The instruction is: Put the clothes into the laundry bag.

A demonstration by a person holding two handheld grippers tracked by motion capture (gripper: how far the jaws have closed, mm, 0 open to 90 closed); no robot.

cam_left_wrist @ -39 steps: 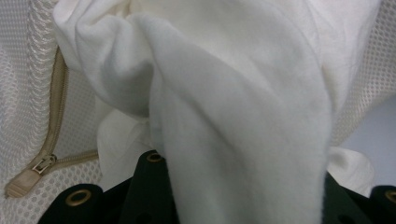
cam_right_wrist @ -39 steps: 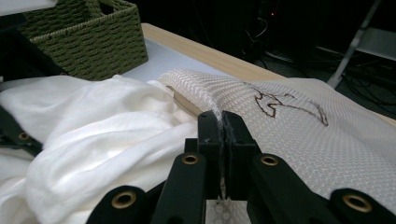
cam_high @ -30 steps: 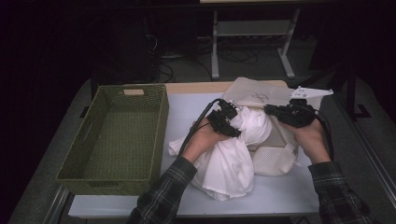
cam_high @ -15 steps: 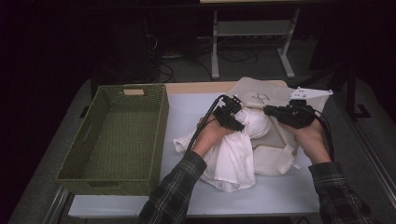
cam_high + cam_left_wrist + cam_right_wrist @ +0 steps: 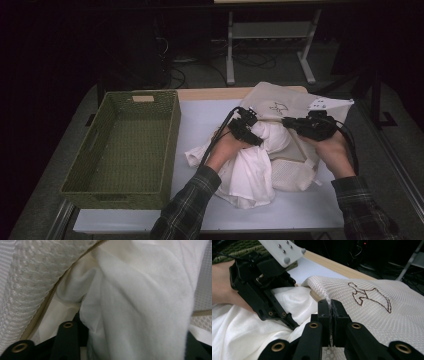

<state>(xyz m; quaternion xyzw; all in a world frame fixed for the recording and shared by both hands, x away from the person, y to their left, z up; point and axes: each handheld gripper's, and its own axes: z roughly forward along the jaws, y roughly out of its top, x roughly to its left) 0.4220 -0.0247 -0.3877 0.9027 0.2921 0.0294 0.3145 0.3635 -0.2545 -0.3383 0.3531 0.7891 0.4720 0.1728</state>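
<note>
A white garment (image 5: 250, 175) lies bunched on the table, its upper end tucked into the mouth of a beige mesh bag (image 5: 290, 102) with a stitched emblem. My left gripper (image 5: 245, 127) is pushed into that mouth. In the left gripper view the garment (image 5: 140, 302) fills the space between jaws that stand apart and have just been opening, beside the bag's zipper edge (image 5: 47, 302). My right gripper (image 5: 331, 307) is shut on the mesh bag's rim (image 5: 325, 293), holding it up beside the left gripper (image 5: 287, 322).
A green woven basket (image 5: 170, 145) with nothing in it stands on the left of the pale table (image 5: 200, 115). A wooden strip (image 5: 215, 93) runs along the far edge. Metal stand legs and cables sit on the dark floor beyond.
My left hand has sunk toward the bag's mouth, carrying the white garment with it. The garment's heap has drawn in to the right. My right gripper has kept still on the rim.
</note>
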